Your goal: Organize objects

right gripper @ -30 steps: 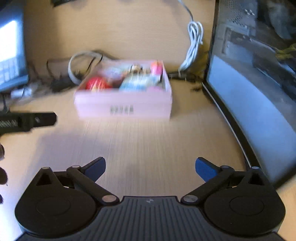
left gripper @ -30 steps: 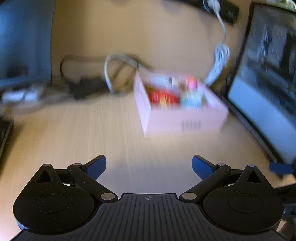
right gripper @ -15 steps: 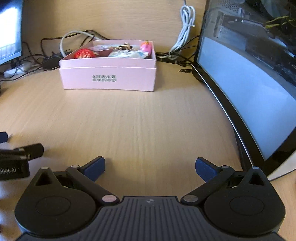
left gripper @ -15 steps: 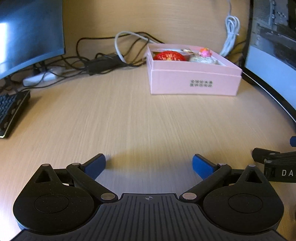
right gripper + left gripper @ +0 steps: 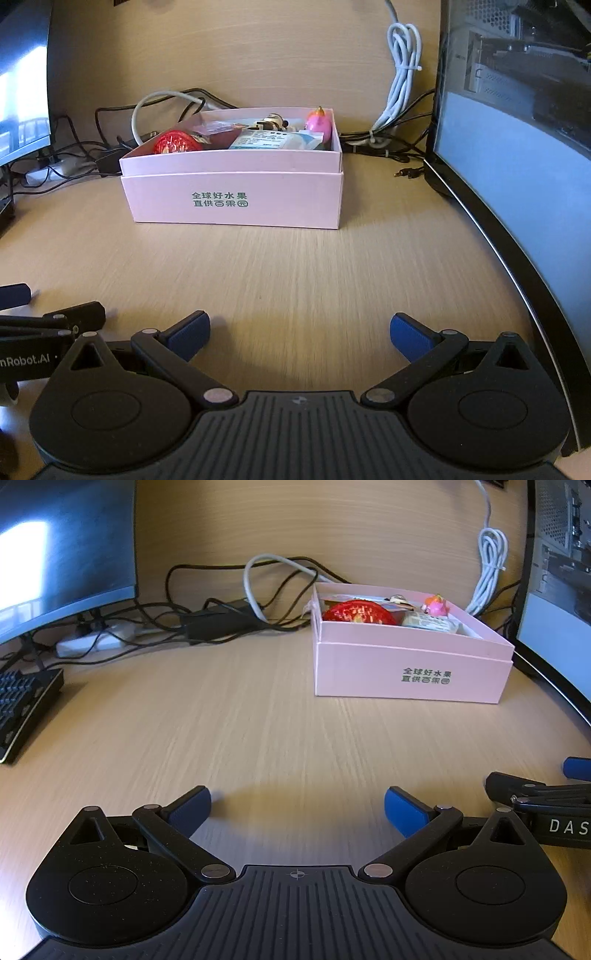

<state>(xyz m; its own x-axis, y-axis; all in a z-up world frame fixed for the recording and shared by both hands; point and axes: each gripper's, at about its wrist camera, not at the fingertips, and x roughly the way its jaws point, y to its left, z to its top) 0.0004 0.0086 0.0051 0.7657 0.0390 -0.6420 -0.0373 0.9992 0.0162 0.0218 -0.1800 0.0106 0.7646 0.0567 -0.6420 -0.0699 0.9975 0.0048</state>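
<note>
A pink box (image 5: 410, 672) (image 5: 232, 195) stands at the back of the wooden desk. It holds a red round item (image 5: 356, 613) (image 5: 175, 142), a pink toy (image 5: 436, 605) (image 5: 319, 120), a white-blue packet (image 5: 273, 140) and a small figure (image 5: 273, 120). My left gripper (image 5: 297, 806) is open and empty, low over the desk, well short of the box. My right gripper (image 5: 299, 332) is open and empty, also short of the box. Each gripper shows at the edge of the other's view: the right one (image 5: 535, 794), the left one (image 5: 55, 321).
A monitor (image 5: 517, 155) stands along the right side, another monitor (image 5: 55, 554) at the back left. A keyboard (image 5: 22, 709) lies at the left edge. Black cables (image 5: 221, 616) and a coiled white cable (image 5: 402, 81) lie behind the box.
Both grippers have dropped lower and drawn back from the box, then steadied; the blur is gone. Both stay open and empty.
</note>
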